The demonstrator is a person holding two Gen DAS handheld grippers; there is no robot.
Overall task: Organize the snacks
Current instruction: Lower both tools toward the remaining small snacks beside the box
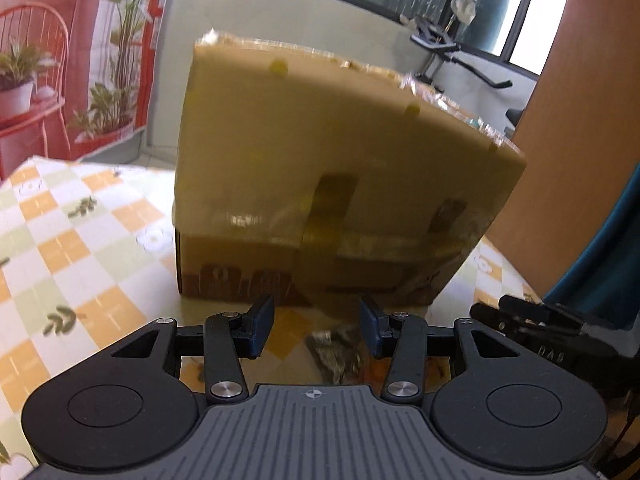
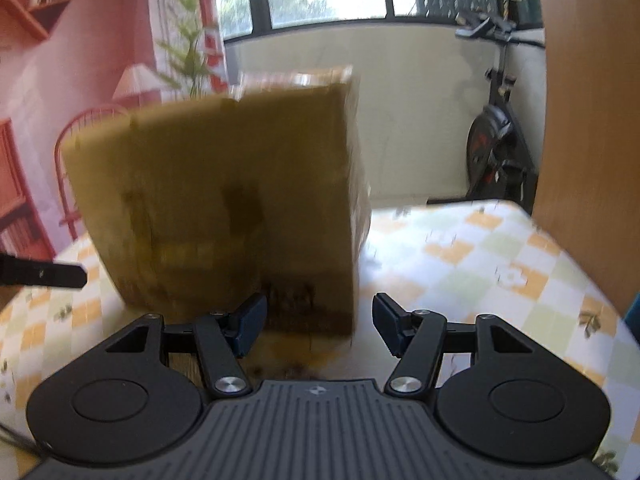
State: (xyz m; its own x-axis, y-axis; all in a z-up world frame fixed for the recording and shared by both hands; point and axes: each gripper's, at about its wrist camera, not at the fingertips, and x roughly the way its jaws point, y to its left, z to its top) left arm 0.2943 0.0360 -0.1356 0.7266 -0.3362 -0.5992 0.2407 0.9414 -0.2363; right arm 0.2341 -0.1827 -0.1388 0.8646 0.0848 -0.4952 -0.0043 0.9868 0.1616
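Note:
A tall brown cardboard box with tape on its sides stands on the checked tablecloth, straight ahead of my left gripper. That gripper is open and empty, its fingertips just short of the box's base. A small dark snack wrapper lies on the table between its fingers. In the right wrist view the same box stands ahead and to the left, blurred. My right gripper is open and empty near the box's right front corner. The box's inside is hidden.
The right gripper's body shows at the right edge of the left wrist view; the left gripper's finger shows at the left edge of the right wrist view. A wooden panel stands at the right. An exercise bike stands behind the table.

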